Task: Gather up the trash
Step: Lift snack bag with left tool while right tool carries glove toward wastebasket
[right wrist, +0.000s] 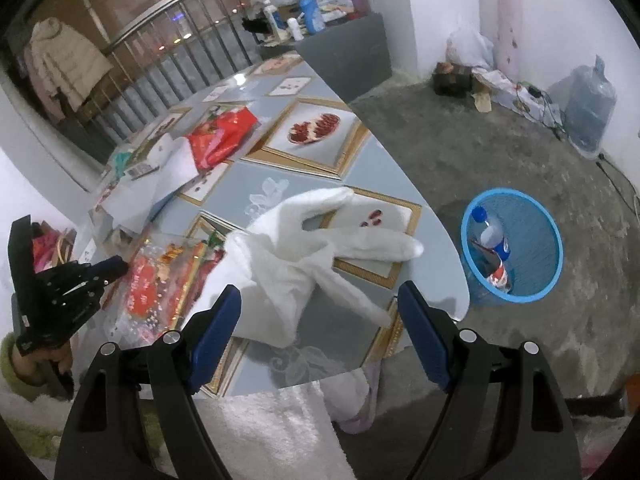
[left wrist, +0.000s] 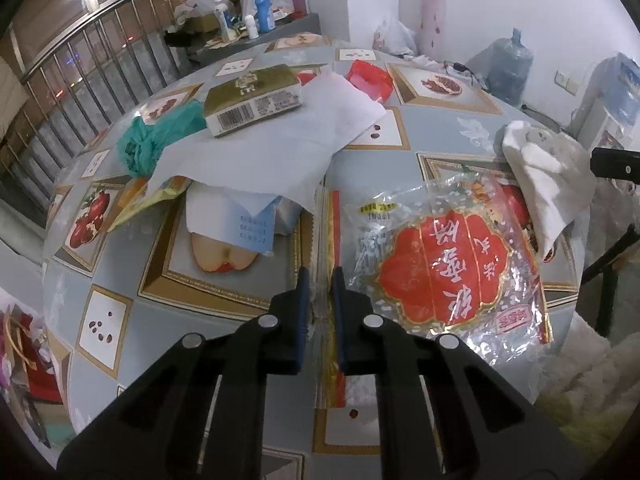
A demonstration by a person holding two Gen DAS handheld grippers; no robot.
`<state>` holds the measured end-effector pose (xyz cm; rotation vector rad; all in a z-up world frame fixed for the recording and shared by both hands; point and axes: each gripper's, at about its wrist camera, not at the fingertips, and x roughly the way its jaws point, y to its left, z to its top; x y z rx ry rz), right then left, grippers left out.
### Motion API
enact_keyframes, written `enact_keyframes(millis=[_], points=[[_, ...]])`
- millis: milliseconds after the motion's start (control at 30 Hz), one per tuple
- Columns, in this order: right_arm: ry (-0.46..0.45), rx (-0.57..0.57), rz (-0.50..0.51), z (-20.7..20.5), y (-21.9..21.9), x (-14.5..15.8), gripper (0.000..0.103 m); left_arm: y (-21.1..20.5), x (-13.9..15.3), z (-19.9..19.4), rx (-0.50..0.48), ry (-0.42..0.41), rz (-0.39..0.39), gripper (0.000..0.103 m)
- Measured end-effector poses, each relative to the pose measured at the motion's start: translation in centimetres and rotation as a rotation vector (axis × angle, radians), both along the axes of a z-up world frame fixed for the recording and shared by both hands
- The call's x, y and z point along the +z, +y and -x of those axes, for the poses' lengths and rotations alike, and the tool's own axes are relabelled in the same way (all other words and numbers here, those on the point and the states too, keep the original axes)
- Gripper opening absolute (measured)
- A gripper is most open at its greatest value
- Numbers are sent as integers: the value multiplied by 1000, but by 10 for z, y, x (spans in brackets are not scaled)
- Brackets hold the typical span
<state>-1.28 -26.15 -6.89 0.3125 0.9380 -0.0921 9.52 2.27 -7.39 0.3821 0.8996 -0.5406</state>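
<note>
A clear plastic wrapper with a red and gold label lies on the table's near side. My left gripper is shut on its left edge, and the film shows in the narrow slit between the blue pads. The right wrist view shows that gripper at the wrapper from the side. A white glove lies crumpled near the table's edge. My right gripper hangs open just above it, one finger on either side, holding nothing.
A blue mesh bin stands on the floor right of the table, with a bottle inside. Farther back lie a gold box, white paper, a green bag and a red bag.
</note>
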Motion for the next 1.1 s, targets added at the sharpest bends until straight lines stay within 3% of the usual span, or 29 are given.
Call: enact_keyframes(millis=[167,367,533,800,967,1100], points=[[-56,36,-6,4,8,10,61,13,11,2,30,1,43,9],[-41,75,-14,-3,20,1,44,21,22,4,57,-7,85,9],[-4,45,5,-6,19,-9,36,24,28,6,61,-16,101,9],[8,18,-35,-7,12,-19,35,23,34,8,60,-29,119,9],[17,17,-66,-7,12,-22,14,24,40,12,58,-48,121,9],[-2,13,-70,-4,12,-16,9,26,45,15,62,-65,128,9]])
